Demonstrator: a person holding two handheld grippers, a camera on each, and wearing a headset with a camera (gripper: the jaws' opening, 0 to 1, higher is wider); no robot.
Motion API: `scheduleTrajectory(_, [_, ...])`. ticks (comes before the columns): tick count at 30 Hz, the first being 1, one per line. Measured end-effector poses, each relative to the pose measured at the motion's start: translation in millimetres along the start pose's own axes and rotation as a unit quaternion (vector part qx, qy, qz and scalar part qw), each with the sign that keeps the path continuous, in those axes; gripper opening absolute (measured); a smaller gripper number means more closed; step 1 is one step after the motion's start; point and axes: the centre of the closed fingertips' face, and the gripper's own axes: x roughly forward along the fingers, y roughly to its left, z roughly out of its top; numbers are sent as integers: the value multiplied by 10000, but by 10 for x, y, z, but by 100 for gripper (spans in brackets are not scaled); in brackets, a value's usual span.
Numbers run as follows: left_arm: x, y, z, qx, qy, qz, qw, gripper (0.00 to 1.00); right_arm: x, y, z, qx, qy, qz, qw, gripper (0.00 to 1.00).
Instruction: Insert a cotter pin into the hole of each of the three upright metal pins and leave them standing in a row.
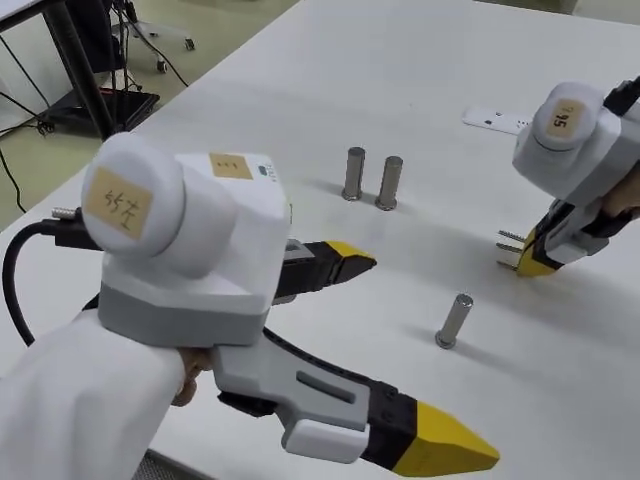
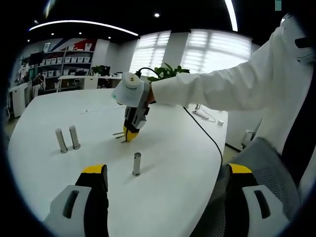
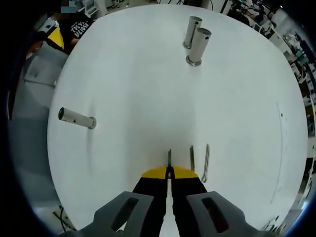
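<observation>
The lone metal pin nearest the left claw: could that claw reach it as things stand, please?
Probably yes: the left claw is open, facing the lone pin across bare table; the right claw sits beyond.

Head view: from above, facing forward and down over the white tabletop (image 1: 420, 90). Left gripper view: low, facing level across it. Right gripper view: close above, angled steeply down. All three share the lone metal pin (image 1: 455, 320).
</observation>
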Motion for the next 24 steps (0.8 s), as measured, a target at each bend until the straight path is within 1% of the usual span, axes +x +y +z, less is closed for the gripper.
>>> scheduleTrajectory(5, [7,-4,-29,61,90,-30,9999,99,-1,1,2,29,-43,1,10000,0])
scheduleTrajectory(8, [11,30,-59,-79,89,33,9999,98,-4,9,3,38,-47,-8,10000,0])
scheduleTrajectory(9, [4,41,-64,-102,87,62,9999,97,-3,8,5,41,-39,-20,10000,0])
scheduleTrajectory(10, [3,55,-41,-161,4,108,9998,94,-2,6,4,45,-31,-28,10000,0])
scheduleTrajectory(11, [-3,54,-5,-281,-115,99,9995,93,-2,6,4,38,-20,-38,10000,0])
scheduleTrajectory(12, [-8,54,13,-333,-162,87,9993,93,-2,5,3,25,-15,-41,10000,0])
scheduleTrajectory(14, [-13,86,37,-203,-202,180,9994,92,-2,5,2,14,-6,-47,10000,0])
scheduleTrajectory(17, [-14,141,45,-236,-208,330,9990,89,-6,15,4,16,-11,-56,10000,0])
scheduleTrajectory(21, [-13,157,42,-199,-201,370,9989,85,-13,31,7,27,-31,-66,10000,0])
scheduleTrajectory(24, [-1,158,33,-111,-171,404,9990,82,-17,37,7,54,-50,-60,10000,0])
